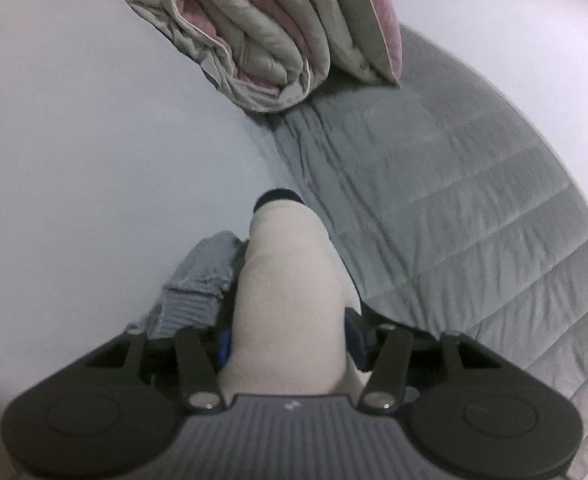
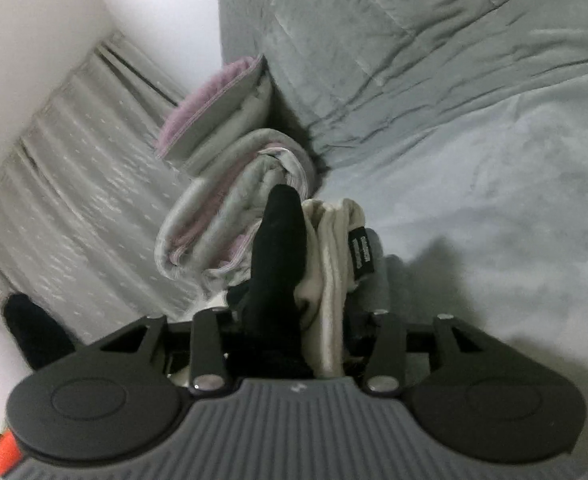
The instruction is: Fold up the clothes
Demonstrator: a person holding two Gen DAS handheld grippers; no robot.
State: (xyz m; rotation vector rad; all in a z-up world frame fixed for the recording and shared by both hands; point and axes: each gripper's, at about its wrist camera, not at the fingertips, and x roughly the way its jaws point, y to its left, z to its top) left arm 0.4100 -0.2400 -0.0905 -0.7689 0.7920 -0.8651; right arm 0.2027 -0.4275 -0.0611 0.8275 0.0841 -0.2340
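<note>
In the left wrist view a folded white garment [image 1: 290, 280] with a dark cuff [image 1: 278, 198] sticks forward out of my left gripper [image 1: 290, 320]. Blue pads [image 1: 224, 346] sit against both of its sides, so the jaws are shut on it. A grey ribbed cloth [image 1: 198, 280] lies just to its left. In the right wrist view my right gripper [image 2: 294, 316] is shut on a bundle: black cloth [image 2: 280, 248] beside white satiny cloth [image 2: 332, 264] with a black label [image 2: 361, 254]. The bundle hides the fingertips.
A folded grey and pink blanket [image 1: 254, 40] [image 2: 222, 208] lies ahead on the bed, at the edge of a grey quilted cover [image 1: 454, 200] [image 2: 414, 40]. A pale sheet [image 1: 94, 140] [image 2: 494, 200] surrounds them. A curtain [image 2: 74, 200] hangs at the left, with a black shape [image 2: 34, 332] below it.
</note>
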